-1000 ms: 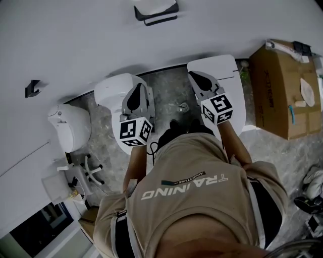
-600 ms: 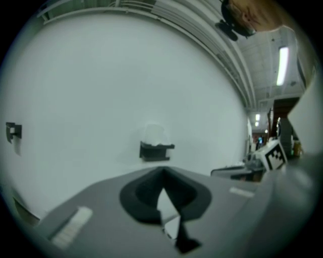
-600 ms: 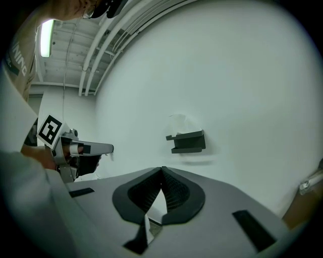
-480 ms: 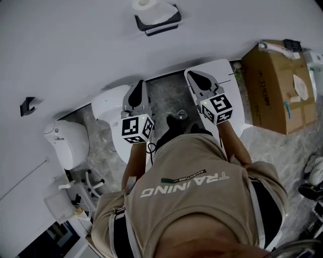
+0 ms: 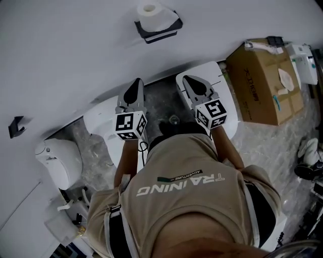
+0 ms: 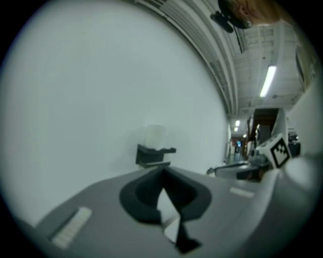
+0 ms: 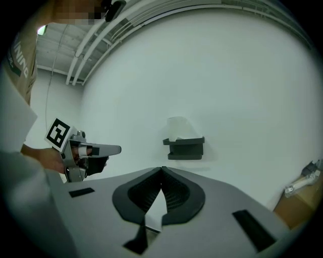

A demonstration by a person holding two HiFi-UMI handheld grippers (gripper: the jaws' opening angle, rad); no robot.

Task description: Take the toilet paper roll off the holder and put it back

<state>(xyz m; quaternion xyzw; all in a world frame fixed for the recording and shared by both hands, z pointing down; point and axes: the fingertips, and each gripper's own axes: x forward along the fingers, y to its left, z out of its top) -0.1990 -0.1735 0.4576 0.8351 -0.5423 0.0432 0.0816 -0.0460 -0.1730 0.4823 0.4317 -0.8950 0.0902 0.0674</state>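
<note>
Our left gripper [image 5: 135, 84] and right gripper [image 5: 188, 80] are both closed, empty. Toilet paper roll [image 5: 150, 11] sits on the wall holder [image 5: 160, 27]. Only head view shows the toilet [image 5: 58, 161], probably. Holder's further into frame than earlier.

The toilet paper roll [image 6: 155, 137] is a blurred pale shape; a dark shoe [image 5: 306, 171] is cut off.

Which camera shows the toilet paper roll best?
The head view: the roll is sharp, its hollow core visible, on the holder. Both gripper views show it side-on, pale against the white wall; the left one is blurry.
</note>
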